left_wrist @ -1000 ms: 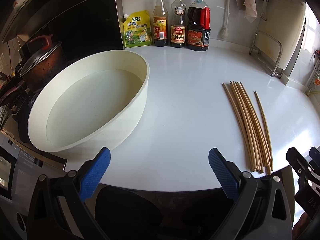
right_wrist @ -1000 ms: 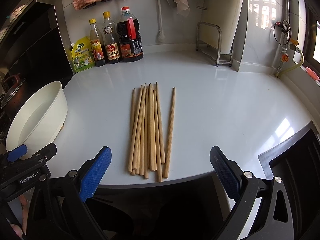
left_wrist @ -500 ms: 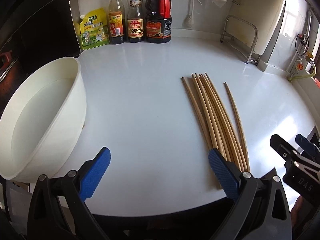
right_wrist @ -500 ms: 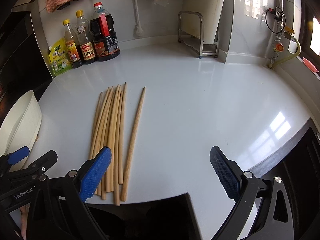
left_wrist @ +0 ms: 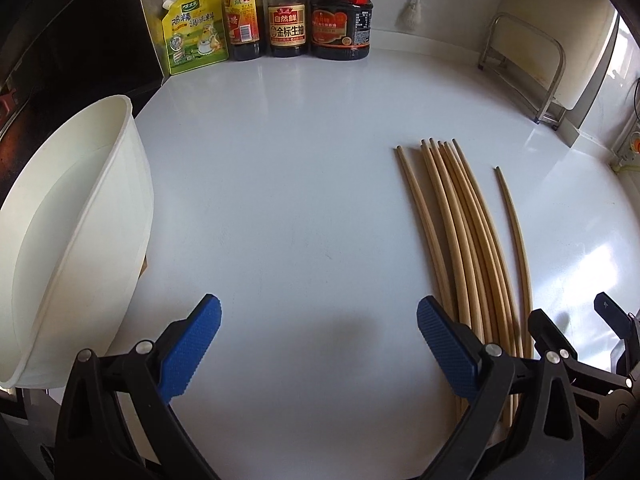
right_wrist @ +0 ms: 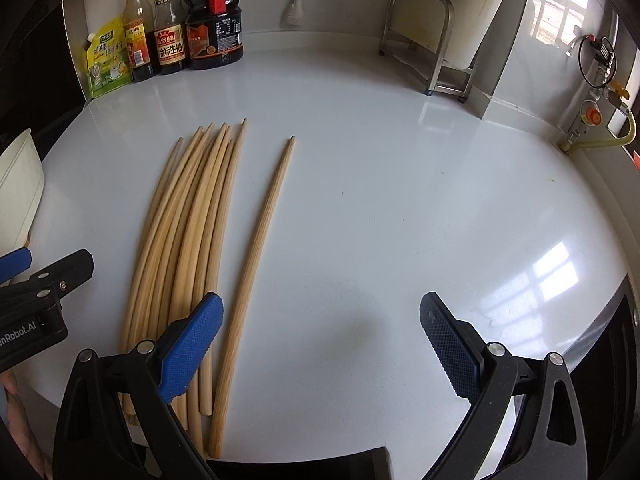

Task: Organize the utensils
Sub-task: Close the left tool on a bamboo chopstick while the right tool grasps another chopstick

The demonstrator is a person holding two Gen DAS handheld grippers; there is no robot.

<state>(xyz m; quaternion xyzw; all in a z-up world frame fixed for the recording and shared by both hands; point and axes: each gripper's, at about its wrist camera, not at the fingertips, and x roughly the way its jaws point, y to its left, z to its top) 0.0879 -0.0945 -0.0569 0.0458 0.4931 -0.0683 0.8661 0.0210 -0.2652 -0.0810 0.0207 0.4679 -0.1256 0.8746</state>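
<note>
Several wooden chopsticks (left_wrist: 464,236) lie side by side on the white counter (left_wrist: 300,184), one a little apart on the right. They also show in the right wrist view (right_wrist: 192,232), left of centre. My left gripper (left_wrist: 320,344) is open and empty, low over the counter, with its right finger at the near ends of the chopsticks. My right gripper (right_wrist: 320,348) is open and empty, with its left finger over the near ends of the bundle. A white basin (left_wrist: 80,248) stands at the left.
A yellow pouch (left_wrist: 192,28) and three sauce bottles (left_wrist: 288,12) stand at the back wall. A metal rack (right_wrist: 432,44) with a white board stands at the back right. A dark sink edge (right_wrist: 600,344) lies at the right front. A stove area is left of the basin.
Both grippers have moved forward over the counter and lower, closer to the chopsticks. The left view has swung right, away from the basin. Nothing was grasped.
</note>
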